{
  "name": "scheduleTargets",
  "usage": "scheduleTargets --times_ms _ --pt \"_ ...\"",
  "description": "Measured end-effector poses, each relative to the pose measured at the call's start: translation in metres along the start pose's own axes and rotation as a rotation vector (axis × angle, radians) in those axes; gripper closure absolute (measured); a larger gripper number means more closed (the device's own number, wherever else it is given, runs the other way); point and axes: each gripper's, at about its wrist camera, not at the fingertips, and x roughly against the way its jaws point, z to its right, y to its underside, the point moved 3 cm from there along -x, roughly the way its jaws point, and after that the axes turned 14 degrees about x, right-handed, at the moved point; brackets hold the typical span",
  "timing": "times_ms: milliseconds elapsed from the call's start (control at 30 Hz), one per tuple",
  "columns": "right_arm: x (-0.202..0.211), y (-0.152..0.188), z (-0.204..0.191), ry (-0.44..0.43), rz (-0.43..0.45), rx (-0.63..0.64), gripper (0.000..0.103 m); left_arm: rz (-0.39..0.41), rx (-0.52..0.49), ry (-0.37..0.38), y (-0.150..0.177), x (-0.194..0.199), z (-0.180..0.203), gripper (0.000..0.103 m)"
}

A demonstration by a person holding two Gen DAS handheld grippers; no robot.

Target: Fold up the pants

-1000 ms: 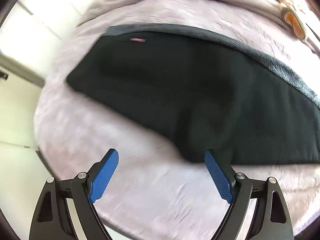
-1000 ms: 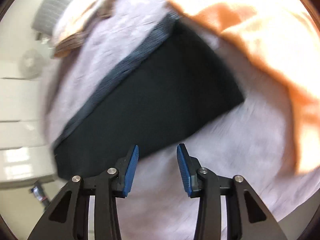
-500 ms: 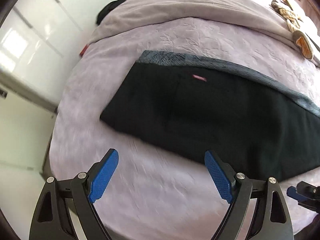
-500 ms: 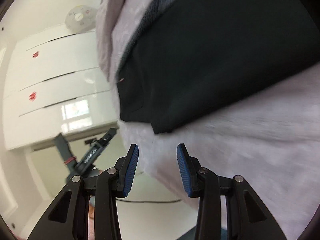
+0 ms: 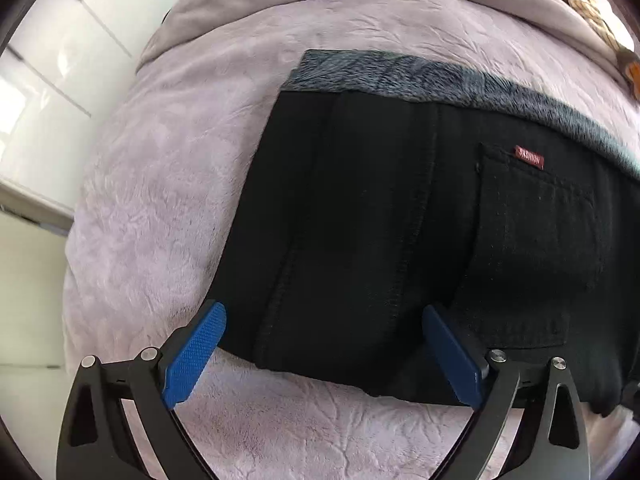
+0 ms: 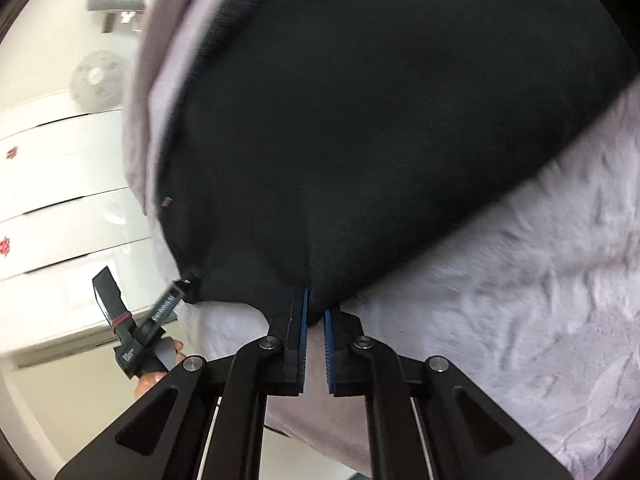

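Note:
Black pants (image 5: pixel 420 232) with a grey fleecy lining and a small red label (image 5: pixel 529 157) lie folded lengthwise on a lilac bed cover (image 5: pixel 160 184). My left gripper (image 5: pixel 324 344) is open, its blue pads astride the near waist-end corner of the pants. My right gripper (image 6: pixel 315 316) is shut on the near edge of the pants (image 6: pixel 360 140). The left gripper (image 6: pixel 160 316) also shows in the right wrist view, at the pants' left corner.
The bed edge runs along the left in the left wrist view, with white cupboard doors (image 5: pixel 52 80) beyond. A beige and orange item (image 5: pixel 592 20) lies at the far right. White drawers (image 6: pixel 60 184) and a fan (image 6: pixel 96 80) stand beyond the bed in the right wrist view.
My left gripper has moved in onto the waist end of the pants. My right gripper has moved in on the pants' edge and shut on it.

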Motion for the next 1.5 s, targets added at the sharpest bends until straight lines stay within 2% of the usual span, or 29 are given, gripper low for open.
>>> scheduleTargets --times_ms 67,133,167,267,333,367,400,467,567,667,800,933,1000,1033,1167,1300,1400,1433,1467,1500 --pt "0.009 0.001 -0.003 0.015 -0.036 0.026 0.090 0.014 -0.004 -0.007 0.001 0.010 -0.001 0.003" --pt "0.018 -0.003 -0.016 0.037 -0.088 0.081 0.089 0.040 0.004 0.027 0.002 0.027 -0.003 0.003" --pt "0.025 -0.004 -0.026 0.057 -0.114 0.128 0.086 0.057 0.016 0.048 0.002 0.035 -0.006 0.003" --pt "0.041 -0.024 -0.079 0.104 -0.109 0.347 0.082 0.094 0.045 0.095 -0.004 0.051 -0.010 0.003" --pt "0.042 -0.053 -0.121 0.088 -0.107 0.488 0.073 0.110 0.056 0.118 -0.008 0.054 -0.009 0.003" --pt "0.038 -0.071 -0.142 0.071 -0.113 0.556 0.062 0.116 0.063 0.127 -0.011 0.053 -0.009 0.003" --pt "0.026 -0.087 -0.167 0.056 -0.125 0.636 0.054 0.119 0.066 0.130 -0.012 0.051 -0.008 0.003" --pt "-0.008 -0.108 -0.211 0.029 -0.157 0.765 0.054 0.114 0.058 0.120 -0.018 0.040 -0.005 0.003" --pt "-0.078 -0.145 -0.262 0.024 -0.266 0.918 0.054 0.058 0.071 0.109 -0.010 0.016 -0.010 0.003" --pt "-0.153 -0.158 -0.290 0.108 -0.349 1.049 0.054 0.067 0.066 0.114 0.002 0.004 -0.017 0.003" --pt "-0.206 -0.165 -0.293 0.189 -0.414 1.167 0.054 0.113 0.051 0.134 0.007 0.006 -0.017 0.003" --pt "-0.244 -0.166 -0.303 0.189 -0.504 1.205 0.058 0.130 0.068 0.154 0.013 0.006 -0.019 0.003" --pt "-0.260 -0.173 -0.299 0.250 -0.561 1.200 0.088 0.129 0.069 0.155 0.014 0.006 -0.019 0.003" --pt "-0.262 -0.174 -0.299 0.259 -0.570 1.193 0.091 0.128 0.071 0.158 0.013 0.006 -0.019 0.003" --pt "-0.251 -0.175 -0.303 0.244 -0.555 1.222 0.092 0.122 0.071 0.162 0.011 0.010 -0.018 0.003" --pt "-0.260 -0.181 -0.304 0.249 -0.574 1.233 0.085 0.130 0.069 0.165 0.012 0.012 -0.020 0.003" --pt "-0.267 -0.184 -0.302 0.216 -0.603 1.176 0.080 0.134 0.073 0.164 0.014 0.013 -0.021 0.003" --pt "-0.267 -0.184 -0.301 0.202 -0.610 1.163 0.080 0.135 0.077 0.164 0.015 0.014 -0.021 0.003" --pt "-0.266 -0.181 -0.302 0.191 -0.601 1.178 0.089 0.134 0.081 0.164 0.016 0.014 -0.023 0.003" --pt "-0.262 -0.177 -0.305 0.178 -0.595 1.193 0.094 0.132 0.087 0.163 0.016 0.014 -0.023 0.003"
